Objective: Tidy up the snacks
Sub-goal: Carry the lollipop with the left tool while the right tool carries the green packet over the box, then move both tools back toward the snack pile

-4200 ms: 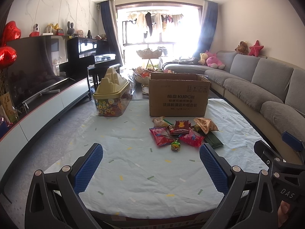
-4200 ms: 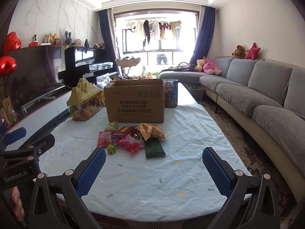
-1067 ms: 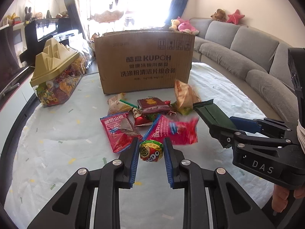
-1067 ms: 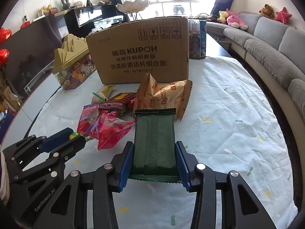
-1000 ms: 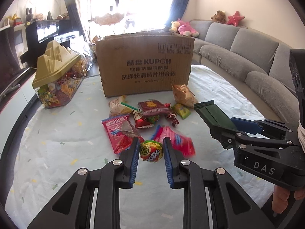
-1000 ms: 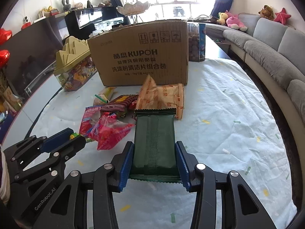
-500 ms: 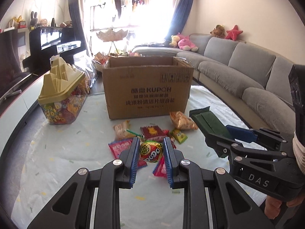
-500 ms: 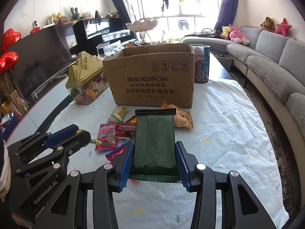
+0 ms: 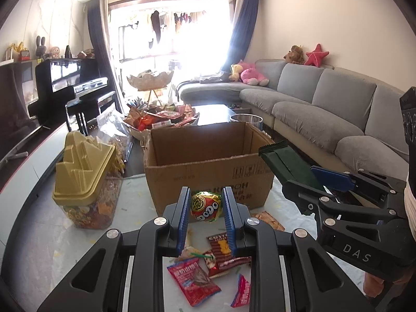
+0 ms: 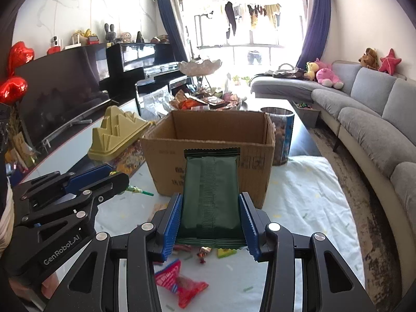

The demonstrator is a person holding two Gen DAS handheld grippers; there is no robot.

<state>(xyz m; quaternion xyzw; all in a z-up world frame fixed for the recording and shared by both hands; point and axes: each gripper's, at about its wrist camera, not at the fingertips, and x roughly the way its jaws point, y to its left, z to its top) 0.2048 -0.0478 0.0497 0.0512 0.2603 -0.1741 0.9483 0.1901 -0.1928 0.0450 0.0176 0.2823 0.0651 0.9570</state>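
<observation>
My left gripper is shut on a round yellow-red lollipop and holds it above the table, just in front of the open cardboard box. My right gripper is shut on a dark green snack packet, lifted in front of the same box. The green packet and right gripper also show at right in the left wrist view. Loose snack packets lie on the tablecloth below; a red one shows in the right wrist view.
A candy jar with a yellow castle lid stands left of the box. A clear snack canister stands behind the box at right. A snack basket sits beyond. A grey sofa runs along the right.
Both grippers have risen and moved forward toward the box with their snacks. The box opening is now visible from above; the loose packets have dropped low in view.
</observation>
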